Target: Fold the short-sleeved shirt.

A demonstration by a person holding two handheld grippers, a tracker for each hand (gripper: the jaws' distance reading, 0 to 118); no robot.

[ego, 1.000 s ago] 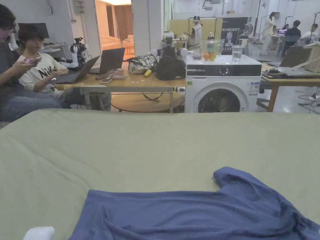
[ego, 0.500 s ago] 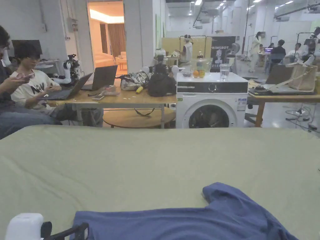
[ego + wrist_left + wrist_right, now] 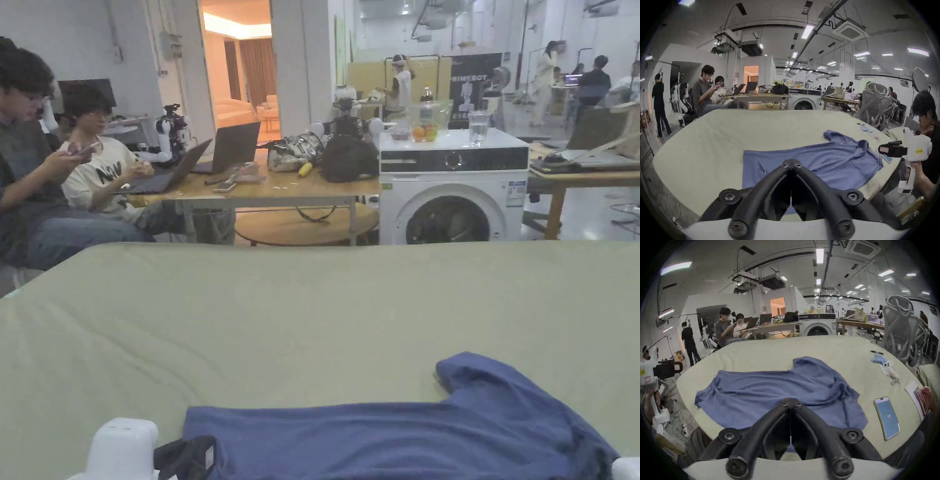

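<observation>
A blue short-sleeved shirt (image 3: 400,437) lies spread and a little wrinkled on the green-covered table (image 3: 312,312), hem to the left and one sleeve (image 3: 475,372) pointing away. My left gripper (image 3: 190,455) sits at the shirt's left hem corner; in the left gripper view its jaws (image 3: 791,164) meet over the blue cloth (image 3: 826,162) with nothing between them. In the right gripper view my right gripper (image 3: 791,400) is shut too, empty, hovering over the near edge of the shirt (image 3: 769,391). Its white body (image 3: 627,469) peeks in at the lower right.
A phone (image 3: 887,417) lies on the table right of the shirt, beside a paper with a hand (image 3: 927,395) on it and small items (image 3: 880,361). Past the far edge are a washing machine (image 3: 450,181), a wooden desk (image 3: 269,187) and seated people (image 3: 37,175).
The head camera has shifted. My left gripper has risen into the lower left and moved right to the shirt's hem corner. The right gripper's white edge now shows at the lower right.
</observation>
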